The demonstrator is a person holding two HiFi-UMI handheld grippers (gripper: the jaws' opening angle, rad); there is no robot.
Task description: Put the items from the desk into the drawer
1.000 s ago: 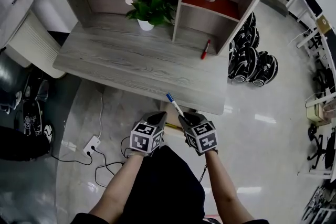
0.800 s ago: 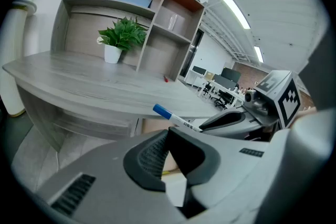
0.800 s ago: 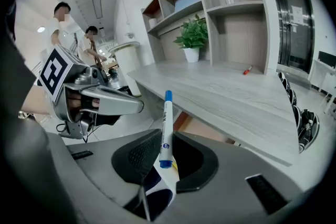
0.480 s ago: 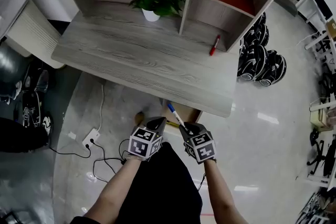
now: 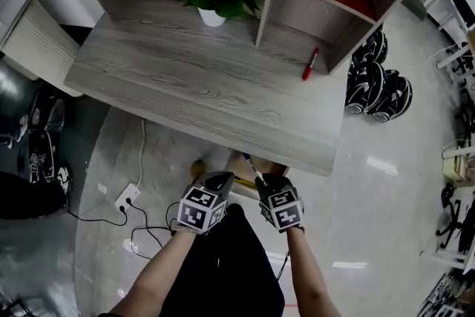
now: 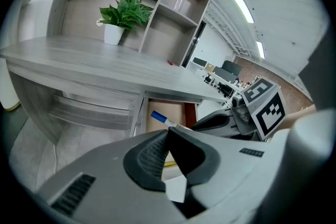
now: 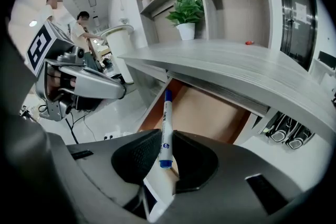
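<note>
While the right gripper (image 7: pixel 167 138) is clamped on the blue-capped white marker (image 7: pixel 167 118) at lower centre, pointing into the open brown drawer (image 7: pixel 210 113), carry it well inside before releasing; the left gripper (image 6: pixel 169 132) is pressed together, empty.

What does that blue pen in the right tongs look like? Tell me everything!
The marker is a slim white stick, plastic by the look of it, with a blue cap at its far end and a blue tip at its near end. The print on its barrel is too small to read. The right tongs pinch it near its lower end, one pad on each side. It points away from the tongs toward the open brown drawer under the desk. Nothing else touches it.
</note>
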